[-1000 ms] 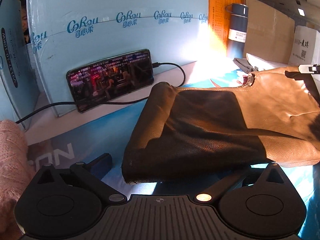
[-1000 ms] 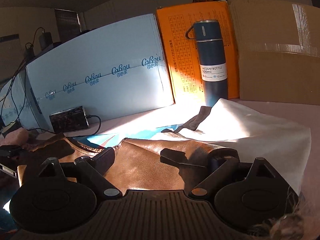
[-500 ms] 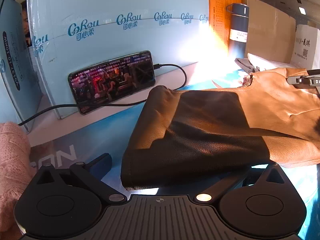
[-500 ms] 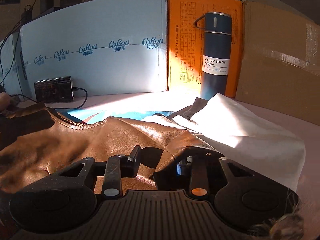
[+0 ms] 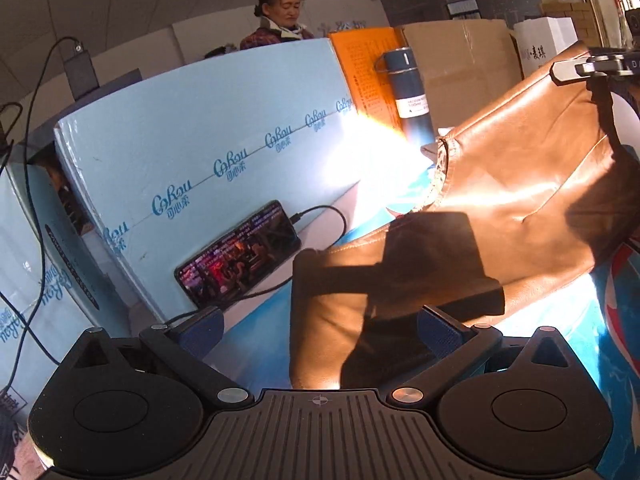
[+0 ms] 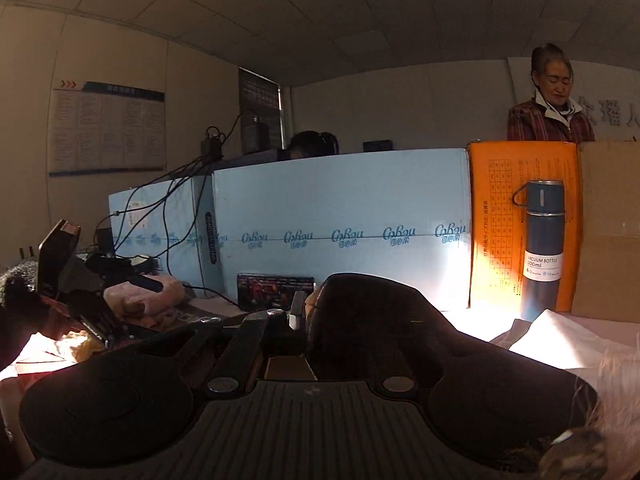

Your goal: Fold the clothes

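A brown leather garment (image 5: 500, 200) hangs slanted above the blue table mat (image 5: 580, 360). Its upper edge is pinched at top right by my right gripper (image 5: 588, 68). In the right wrist view that gripper (image 6: 298, 316) is shut, with dark leather (image 6: 360, 320) draped over its right finger. My left gripper (image 5: 320, 324) is open, its fingers wide apart. The garment's lower end hangs between them and covers part of the right finger; the pads do not press on it.
A phone (image 5: 240, 256) on a cable leans against the light blue box (image 5: 200, 140) at the back. A blue vacuum bottle (image 6: 540, 248) stands by an orange box, with a white cloth (image 6: 560, 344) in front. Pink knitwear (image 6: 148, 296) lies left. A person stands behind the boxes.
My right gripper closed on the garment's edge and lifted it off the table. The left gripper rose and rolled, and the garment's near end came up with the lift.
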A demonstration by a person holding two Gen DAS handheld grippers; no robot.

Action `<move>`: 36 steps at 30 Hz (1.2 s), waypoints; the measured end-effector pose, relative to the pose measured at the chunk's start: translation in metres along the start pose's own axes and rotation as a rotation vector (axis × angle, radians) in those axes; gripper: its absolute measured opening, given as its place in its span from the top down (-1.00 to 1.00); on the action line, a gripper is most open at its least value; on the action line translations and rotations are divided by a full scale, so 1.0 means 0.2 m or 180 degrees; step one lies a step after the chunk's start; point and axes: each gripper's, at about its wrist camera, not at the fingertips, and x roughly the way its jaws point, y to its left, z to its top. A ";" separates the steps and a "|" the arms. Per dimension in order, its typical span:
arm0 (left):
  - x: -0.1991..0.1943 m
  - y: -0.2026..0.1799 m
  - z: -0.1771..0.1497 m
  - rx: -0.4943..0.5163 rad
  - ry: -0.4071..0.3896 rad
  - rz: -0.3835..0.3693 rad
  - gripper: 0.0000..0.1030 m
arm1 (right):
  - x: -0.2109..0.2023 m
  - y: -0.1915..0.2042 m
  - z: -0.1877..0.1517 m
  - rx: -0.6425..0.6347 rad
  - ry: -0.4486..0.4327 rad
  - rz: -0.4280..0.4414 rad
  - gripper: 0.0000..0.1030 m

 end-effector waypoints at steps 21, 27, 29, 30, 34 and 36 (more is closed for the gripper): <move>-0.01 -0.58 0.22 0.1895 -0.0743 -0.1208 0.73 | -0.34 0.28 0.02 0.0622 -0.0399 0.1215 0.89; -0.29 -0.62 0.08 0.1638 -0.0816 -0.1129 0.74 | -0.44 0.36 -0.04 0.0705 -0.0417 0.0984 0.88; -0.35 -0.64 0.03 0.1600 -0.0827 -0.1128 0.74 | -0.48 0.38 -0.07 0.0775 -0.0407 0.0894 0.88; -0.37 -0.65 0.02 0.1572 -0.0830 -0.1132 0.73 | -0.50 0.39 -0.09 0.0807 -0.0395 0.0859 0.88; -0.47 -0.70 -0.01 0.1499 -0.0794 -0.1174 0.63 | -0.60 0.48 -0.16 0.0795 -0.0280 0.0671 0.85; -0.50 -0.72 -0.01 0.1476 -0.0744 -0.1233 0.62 | -0.66 0.51 -0.19 0.0833 -0.0242 0.0536 0.75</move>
